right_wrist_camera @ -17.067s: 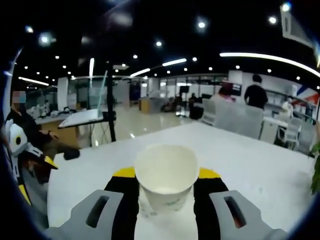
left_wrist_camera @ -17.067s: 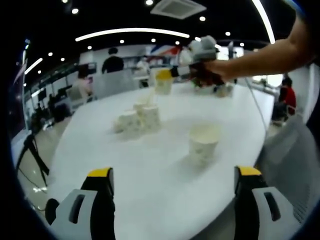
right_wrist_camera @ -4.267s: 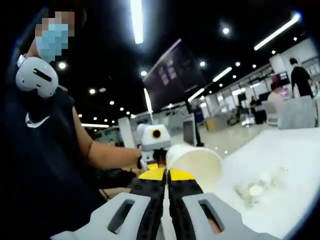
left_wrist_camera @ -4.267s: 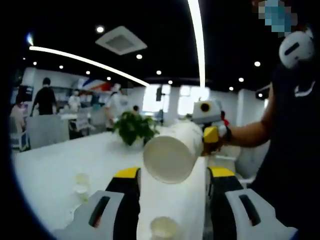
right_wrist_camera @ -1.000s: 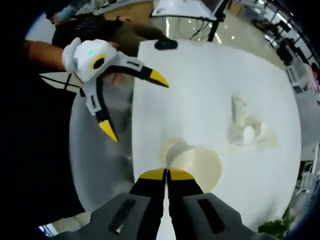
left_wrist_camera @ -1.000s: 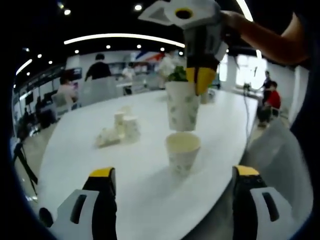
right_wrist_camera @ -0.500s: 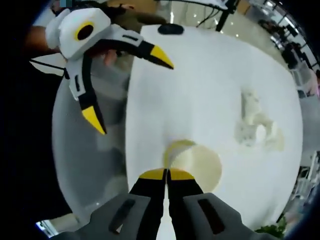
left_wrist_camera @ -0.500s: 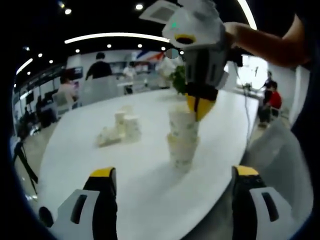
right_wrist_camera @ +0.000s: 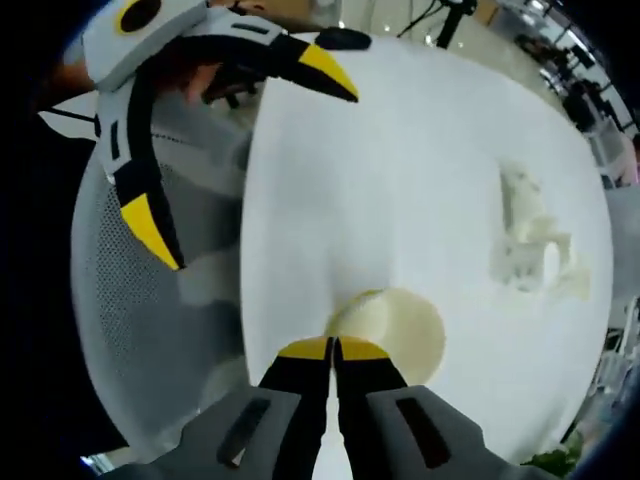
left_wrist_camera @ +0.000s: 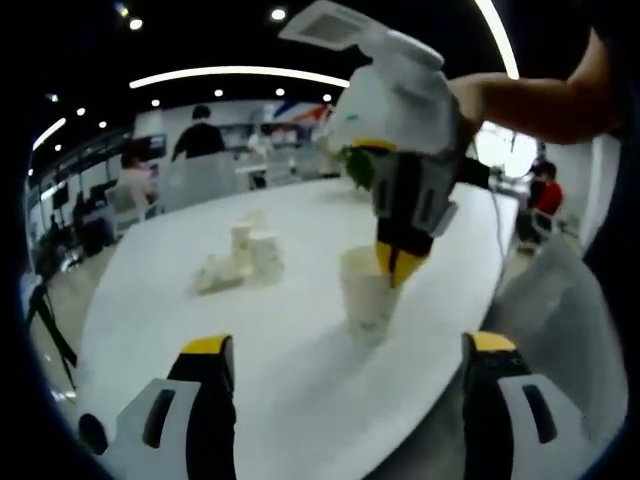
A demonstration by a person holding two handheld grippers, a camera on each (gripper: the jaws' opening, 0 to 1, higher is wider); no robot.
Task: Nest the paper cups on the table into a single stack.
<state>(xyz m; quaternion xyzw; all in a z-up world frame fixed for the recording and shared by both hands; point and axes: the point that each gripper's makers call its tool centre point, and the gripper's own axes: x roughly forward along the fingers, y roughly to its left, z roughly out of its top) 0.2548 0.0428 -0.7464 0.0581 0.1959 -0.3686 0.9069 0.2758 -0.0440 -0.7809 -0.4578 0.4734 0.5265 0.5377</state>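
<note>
On table (left_wrist_camera: pixel 180 330), nested cups (left_wrist_camera: pixel 366 290), right gripper (left_wrist_camera: pixel 398 262) pinching rim

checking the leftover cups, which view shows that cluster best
The left gripper view: the cluster stands side-on, so single cups can be told apart. The right gripper view looks down on it, a pale blur on the table.

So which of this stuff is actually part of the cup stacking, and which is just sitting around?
Part of the job:
- nested cups, pinched at the rim by the right gripper
- loose cups farther along the table
- left gripper, open

Just around:
- mesh chair
- plant
- people in the background
</note>
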